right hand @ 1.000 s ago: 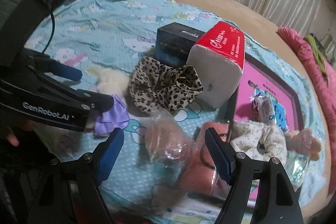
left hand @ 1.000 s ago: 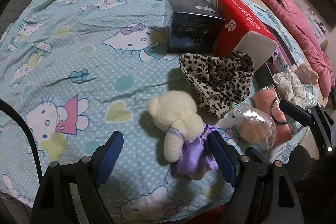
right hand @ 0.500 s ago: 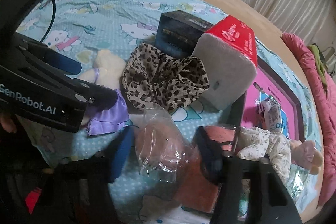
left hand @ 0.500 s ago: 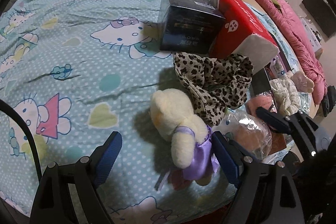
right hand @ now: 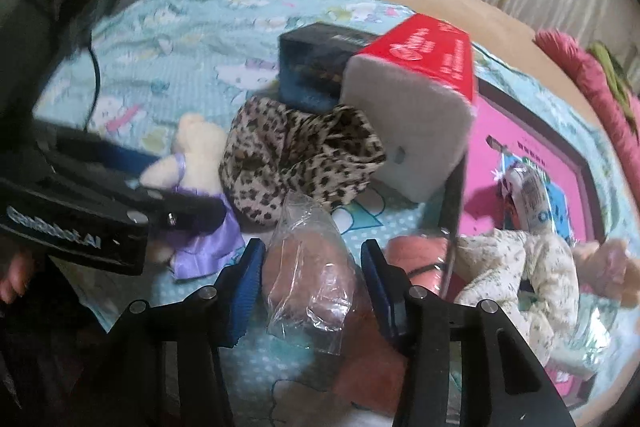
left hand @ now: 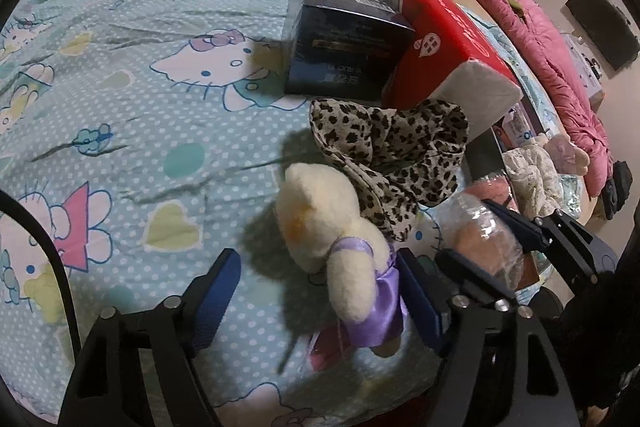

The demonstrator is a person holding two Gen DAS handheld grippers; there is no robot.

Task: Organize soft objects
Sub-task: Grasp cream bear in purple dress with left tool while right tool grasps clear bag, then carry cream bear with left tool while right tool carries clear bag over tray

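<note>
The left gripper point(left hand: 316, 291) stands wide open over the cartoon-cat bedsheet point(left hand: 132, 115). The cream plush bear point(left hand: 332, 231) in its purple dress lies between the blue pads, close against the right-hand pad at about 3 o'clock, and well apart from the left-hand one. From the bear, a leopard-print cloth point(left hand: 392, 155) lies bunched at 1 o'clock, touching the bear's head. Beyond it, at 12 o'clock, a dark box point(left hand: 344, 47) sits beside a red tissue pack point(left hand: 452, 43).

The right gripper point(right hand: 312, 287) has its jaws drawn in around a clear plastic bag point(right hand: 312, 267) holding something peach-coloured — the pads sit just beside the bag on both sides, but whether they are pressing it cannot be told. At 2 o'clock from this bag a pink item point(right hand: 416, 255) rests at the edge of a pink-lined tray point(right hand: 516, 131), where a floral cream plush point(right hand: 520, 275) also lies. The left gripper shows at 9 o'clock in the right wrist view, over the bear's dress.
</note>
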